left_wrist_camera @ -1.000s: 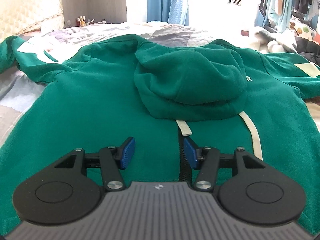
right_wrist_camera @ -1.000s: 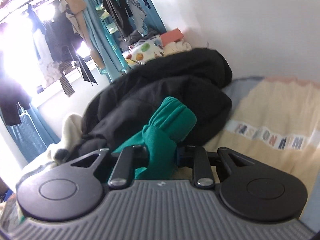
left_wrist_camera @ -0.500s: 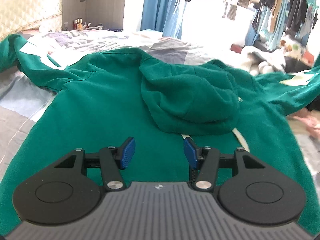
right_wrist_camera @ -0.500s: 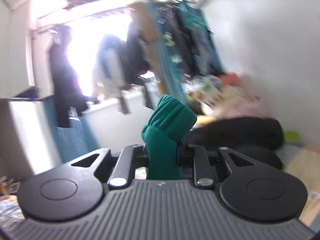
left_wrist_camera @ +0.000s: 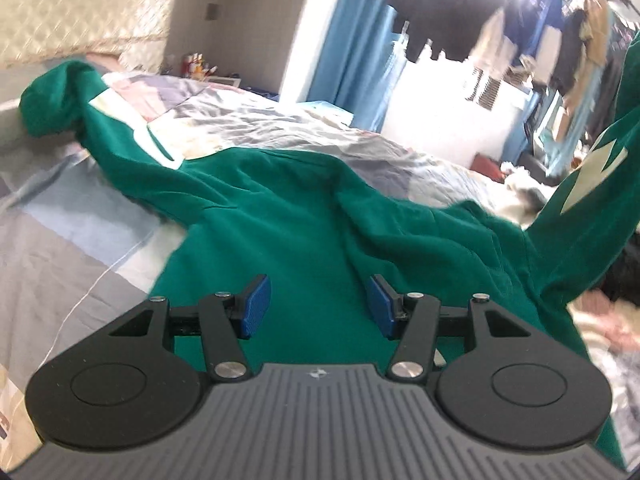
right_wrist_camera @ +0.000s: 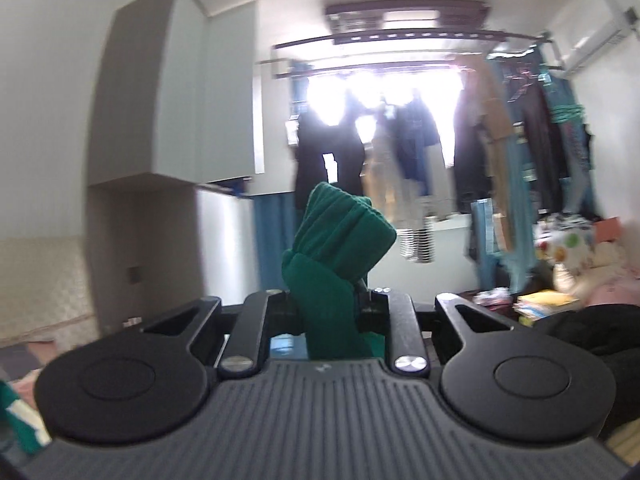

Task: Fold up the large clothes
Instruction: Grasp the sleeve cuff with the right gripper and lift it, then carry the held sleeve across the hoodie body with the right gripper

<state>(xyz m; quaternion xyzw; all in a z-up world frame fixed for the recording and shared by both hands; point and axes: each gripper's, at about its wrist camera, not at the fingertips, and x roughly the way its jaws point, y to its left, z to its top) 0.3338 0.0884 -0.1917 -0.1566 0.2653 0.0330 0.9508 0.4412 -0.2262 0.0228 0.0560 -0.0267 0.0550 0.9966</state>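
Green cotton hoodie [left_wrist_camera: 304,216] lay spread on the patchwork-quilted bed [left_wrist_camera: 72,240], one sleeve lifted at the right, its ribbed green cuff [right_wrist_camera: 340,236] clamped in the right tool [right_wrist_camera: 326,304], left tool [left_wrist_camera: 316,306] hovered over the body, blue pads apart, gripping nothing.

Bright window [right_wrist_camera: 384,84], blue curtain [left_wrist_camera: 352,60], hanging clothes [right_wrist_camera: 500,140], patchwork bed [left_wrist_camera: 72,232]

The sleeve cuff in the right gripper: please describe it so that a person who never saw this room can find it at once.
Look toward the bright window with the hanging clothes. In front of it the right gripper has its jaws shut on a green ribbed sleeve cuff. It is the only green fabric standing upright there, above the jaws.
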